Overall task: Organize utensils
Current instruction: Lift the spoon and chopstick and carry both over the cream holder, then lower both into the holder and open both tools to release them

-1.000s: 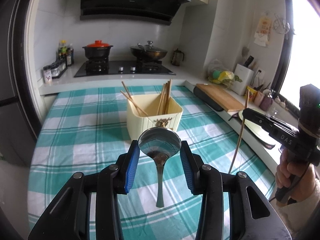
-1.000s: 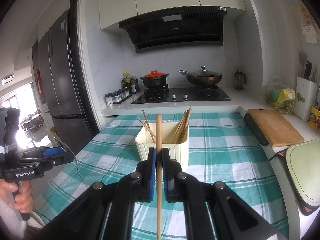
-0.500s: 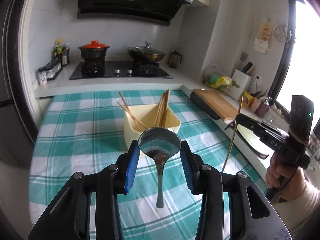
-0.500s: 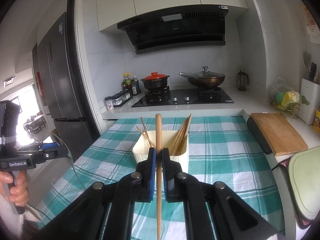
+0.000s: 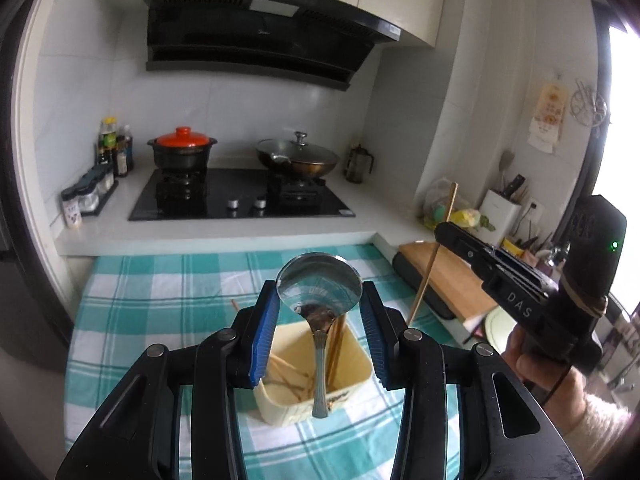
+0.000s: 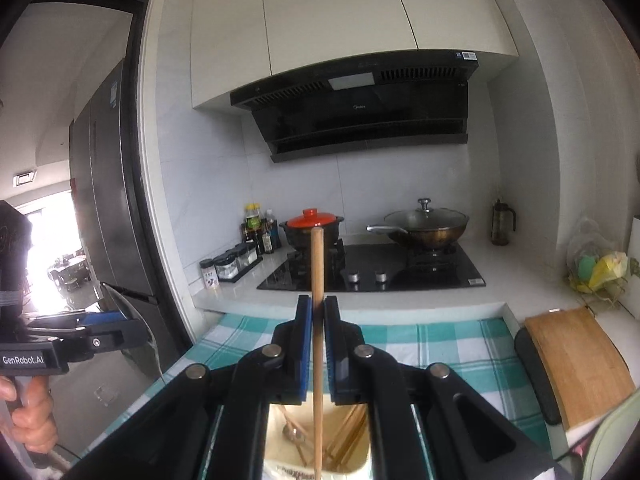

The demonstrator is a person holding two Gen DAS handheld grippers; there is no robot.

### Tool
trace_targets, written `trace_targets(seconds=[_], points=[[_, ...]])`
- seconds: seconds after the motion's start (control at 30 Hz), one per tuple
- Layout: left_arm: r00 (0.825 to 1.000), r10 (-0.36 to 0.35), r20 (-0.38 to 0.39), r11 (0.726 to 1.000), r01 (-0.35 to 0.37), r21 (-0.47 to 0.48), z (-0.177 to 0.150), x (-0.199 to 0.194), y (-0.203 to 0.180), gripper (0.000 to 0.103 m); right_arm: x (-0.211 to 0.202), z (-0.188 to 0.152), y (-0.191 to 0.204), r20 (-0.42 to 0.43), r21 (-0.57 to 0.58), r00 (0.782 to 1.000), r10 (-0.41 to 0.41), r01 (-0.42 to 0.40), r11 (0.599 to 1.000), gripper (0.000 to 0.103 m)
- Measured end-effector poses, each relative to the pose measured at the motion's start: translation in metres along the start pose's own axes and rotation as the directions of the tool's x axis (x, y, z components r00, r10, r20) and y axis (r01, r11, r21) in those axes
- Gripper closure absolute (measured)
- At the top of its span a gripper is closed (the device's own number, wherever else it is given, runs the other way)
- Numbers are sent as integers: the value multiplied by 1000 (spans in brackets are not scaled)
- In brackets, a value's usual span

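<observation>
My left gripper [image 5: 319, 300] is shut on a steel spoon [image 5: 319, 286]. Its blue pads press the sides of the bowl, and the handle hangs down over the cream utensil box [image 5: 352, 364]. The box stands on the checked tablecloth and holds several wooden chopsticks [image 5: 338, 340]. In the right wrist view my right gripper [image 6: 317, 316] is shut on one upright wooden chopstick [image 6: 317, 264], directly above the box [image 6: 280, 452]. That gripper [image 5: 454, 234] and its chopstick [image 5: 430, 264] also show at the right of the left wrist view. The left gripper [image 6: 100, 330] shows at the left edge of the right wrist view.
Behind the table is a white counter with a black hob [image 5: 240, 196], a red-lidded pot [image 5: 182, 150], a lidded wok [image 5: 298, 156] and spice jars [image 5: 86, 196]. A wooden cutting board [image 6: 580, 360] lies to the right. A dark fridge [image 6: 104, 200] stands to the left.
Both grippers have moved forward and up, each still holding its utensil. The box, earlier ahead of them on the table, now lies just below the fingertips.
</observation>
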State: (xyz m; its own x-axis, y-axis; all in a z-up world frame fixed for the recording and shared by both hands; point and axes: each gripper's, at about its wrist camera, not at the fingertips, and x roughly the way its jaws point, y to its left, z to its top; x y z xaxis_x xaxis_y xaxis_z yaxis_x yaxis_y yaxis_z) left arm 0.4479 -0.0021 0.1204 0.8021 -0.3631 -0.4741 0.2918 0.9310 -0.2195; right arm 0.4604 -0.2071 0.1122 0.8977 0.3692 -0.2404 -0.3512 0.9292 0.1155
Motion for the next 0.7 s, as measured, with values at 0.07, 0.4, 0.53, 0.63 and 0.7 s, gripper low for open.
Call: trace_targets(seconds=[0.07, 0.4, 0.53, 0.63, 0.7], points=[[1000, 16, -5, 1000, -16, -13, 5, 20, 3, 62, 22, -5, -5, 5, 3, 1000, 9, -9, 1000, 97], [979, 77, -188, 994, -89, -59, -33, 129, 33, 62, 129, -97, -34, -306, 98, 949, 83, -55, 994, 97], [962, 119, -245, 991, -132, -37, -52, 157, 38, 60, 148, -120, -43, -393, 133, 918, 59, -7, 991, 93], [963, 137, -232, 989, -147, -25, -62, 155, 39, 46, 138, -120, -46, -395, 136, 918, 35, 20, 991, 74], [968, 151, -199, 988, -156, -9, -66, 141, 36, 33, 119, -116, -48, -358, 128, 933, 25, 22, 992, 54]])
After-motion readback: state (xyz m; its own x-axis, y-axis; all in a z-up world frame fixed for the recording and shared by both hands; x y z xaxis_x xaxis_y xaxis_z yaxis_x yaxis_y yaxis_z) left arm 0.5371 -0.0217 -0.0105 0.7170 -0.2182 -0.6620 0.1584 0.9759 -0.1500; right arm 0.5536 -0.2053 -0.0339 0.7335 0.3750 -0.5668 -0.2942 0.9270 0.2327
